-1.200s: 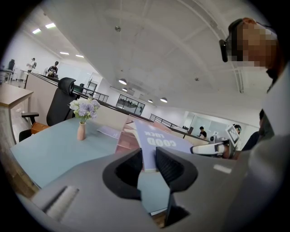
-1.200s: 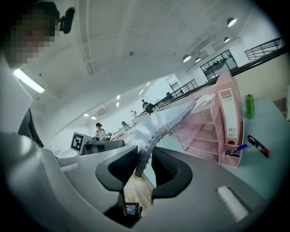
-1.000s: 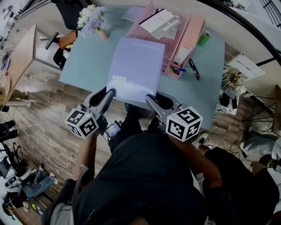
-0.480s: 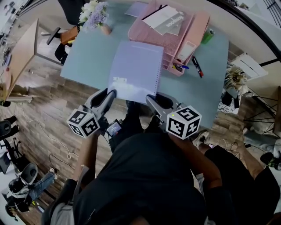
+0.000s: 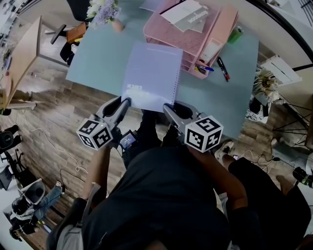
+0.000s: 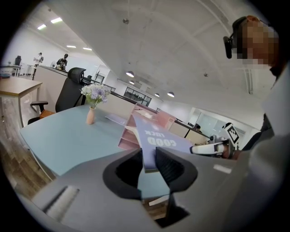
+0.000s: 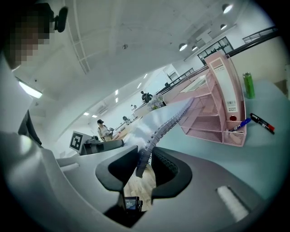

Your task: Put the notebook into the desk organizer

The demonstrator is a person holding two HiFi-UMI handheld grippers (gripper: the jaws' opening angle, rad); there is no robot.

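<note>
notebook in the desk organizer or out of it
Out. The left gripper and right gripper clamp the notebook at its near corners, holding it over the table, short of the desk organizer.

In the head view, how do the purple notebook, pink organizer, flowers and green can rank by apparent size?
The notebook and pink organizer look about alike; the notebook is held nearer the camera, so unranked.
Then flowers.
Smallest: green can.
</note>
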